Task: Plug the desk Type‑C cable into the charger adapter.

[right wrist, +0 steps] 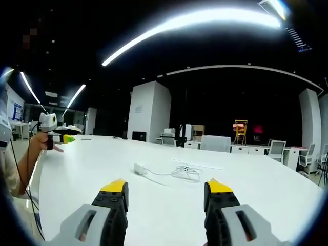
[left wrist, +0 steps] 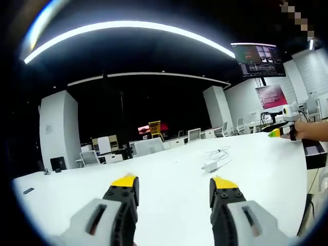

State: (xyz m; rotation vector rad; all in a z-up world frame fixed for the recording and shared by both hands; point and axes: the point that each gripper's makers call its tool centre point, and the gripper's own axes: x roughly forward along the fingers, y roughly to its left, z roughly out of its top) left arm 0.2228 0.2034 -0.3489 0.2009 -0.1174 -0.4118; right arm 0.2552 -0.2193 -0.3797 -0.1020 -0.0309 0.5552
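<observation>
Left gripper point(left wrist: 174, 190) & right gripper point(right wrist: 165, 193) are held spread, nothing pinched, w/ charger point(left wrist: 210, 165) & cable point(left wrist: 219, 152) seen at 12 o'clock on white table point(left wrist: 169, 169).

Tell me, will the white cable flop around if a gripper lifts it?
Probably floppy: the white cable lies in loose loops on the table. It looks thin, so likely light. One end seems to reach the charger adapter, which might drag along.

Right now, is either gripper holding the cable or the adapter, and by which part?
Nothing is held. Both the left gripper and right gripper are open, and the white charger adapter and coiled Type-C cable lie untouched on the table.
</observation>
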